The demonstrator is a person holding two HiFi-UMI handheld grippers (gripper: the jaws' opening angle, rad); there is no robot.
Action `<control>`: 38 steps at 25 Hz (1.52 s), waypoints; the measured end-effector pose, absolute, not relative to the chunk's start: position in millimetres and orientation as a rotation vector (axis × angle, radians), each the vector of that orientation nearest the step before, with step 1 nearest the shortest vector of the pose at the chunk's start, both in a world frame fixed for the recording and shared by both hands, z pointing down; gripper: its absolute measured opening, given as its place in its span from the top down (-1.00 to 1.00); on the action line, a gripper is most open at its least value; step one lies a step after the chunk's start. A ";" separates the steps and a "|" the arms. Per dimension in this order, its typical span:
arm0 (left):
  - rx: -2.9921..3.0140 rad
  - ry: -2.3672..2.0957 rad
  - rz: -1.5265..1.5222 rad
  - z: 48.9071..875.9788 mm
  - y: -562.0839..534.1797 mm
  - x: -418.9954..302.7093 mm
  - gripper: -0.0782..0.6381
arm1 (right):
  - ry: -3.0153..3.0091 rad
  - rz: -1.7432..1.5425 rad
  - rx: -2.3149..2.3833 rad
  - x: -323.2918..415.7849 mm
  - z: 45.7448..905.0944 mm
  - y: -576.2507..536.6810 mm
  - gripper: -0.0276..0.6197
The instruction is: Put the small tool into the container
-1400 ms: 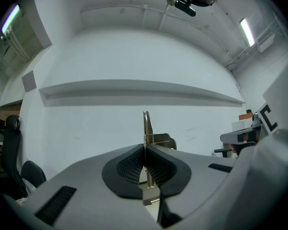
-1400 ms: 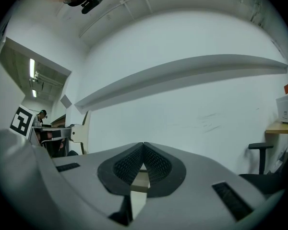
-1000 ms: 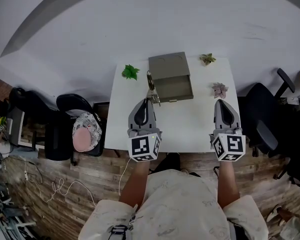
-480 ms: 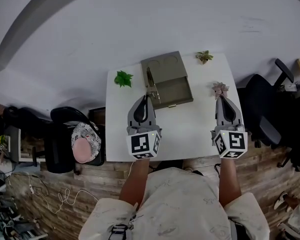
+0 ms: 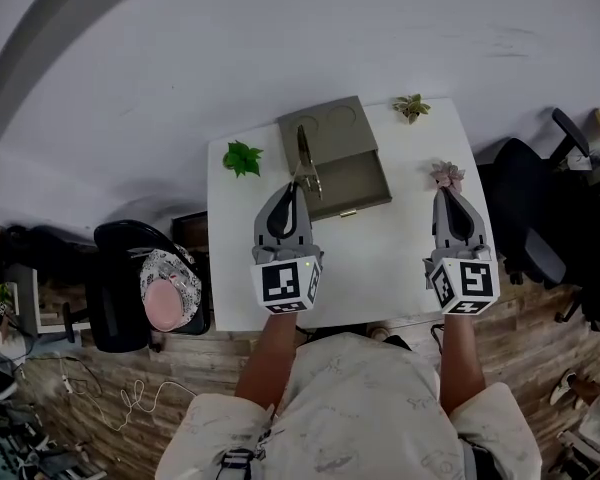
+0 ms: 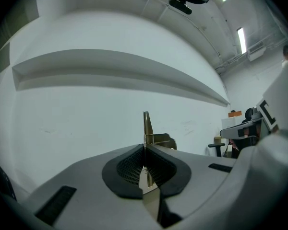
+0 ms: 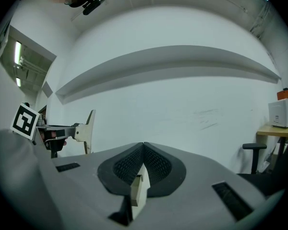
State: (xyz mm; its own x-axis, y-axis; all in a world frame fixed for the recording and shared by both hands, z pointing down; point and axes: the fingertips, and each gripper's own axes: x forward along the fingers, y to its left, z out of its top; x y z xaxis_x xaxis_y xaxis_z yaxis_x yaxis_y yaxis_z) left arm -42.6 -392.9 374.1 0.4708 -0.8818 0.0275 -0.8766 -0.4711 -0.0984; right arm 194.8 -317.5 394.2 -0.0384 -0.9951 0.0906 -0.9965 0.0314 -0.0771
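Observation:
The small brass-coloured tool (image 5: pixel 305 160) sticks out of my left gripper (image 5: pixel 293 188), which is shut on it. In the head view the tool's tip lies over the left edge of the olive-grey container (image 5: pixel 352 176), whose lid (image 5: pixel 328 124) is folded back. In the left gripper view the tool (image 6: pixel 147 127) stands upright between the closed pads, against a white wall. My right gripper (image 5: pixel 448 196) hangs over the table's right side, shut with nothing in it. The right gripper view shows its closed jaws (image 7: pixel 143 145) and the tool (image 7: pixel 89 131) far left.
The white table (image 5: pixel 380 258) carries a green leafy plant (image 5: pixel 242 157) at the back left, a small plant (image 5: pixel 412 107) at the back right and a pink succulent (image 5: pixel 446 176) just ahead of my right gripper. A black chair (image 5: pixel 525 218) stands right, another chair (image 5: pixel 165 283) left.
My left gripper has carried the tool a little forward, so its tip reaches further along the container's left edge. The right gripper has edged closer to the pink succulent.

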 end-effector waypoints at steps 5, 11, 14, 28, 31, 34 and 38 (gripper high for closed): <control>-2.649 1.539 -0.153 381.9 -404.9 -41.0 0.76 | -2.234 0.207 2.160 186.6 402.0 -324.1 0.87; -2.650 1.494 -0.230 395.8 -421.0 -43.1 0.76 | -2.210 0.235 2.149 180.2 411.9 -334.2 0.87; -2.636 1.463 -0.277 401.6 -427.7 -43.2 0.76 | -2.203 0.245 2.145 177.9 415.8 -339.8 0.87; -2.623 1.347 -0.452 436.7 -453.7 -45.2 0.76 | -2.176 0.287 2.109 163.5 431.9 -363.7 0.87; -2.619 1.305 -0.501 445.7 -457.1 -42.5 0.76 | -2.176 0.292 2.099 159.4 434.7 -368.1 0.87; -2.619 1.271 -0.552 455.5 -459.6 -40.3 0.76 | -2.174 0.296 2.086 156.7 436.8 -371.6 0.87; -2.613 1.230 -0.626 469.5 -462.8 -38.3 0.76 | -2.165 0.308 2.078 156.3 441.2 -375.3 0.87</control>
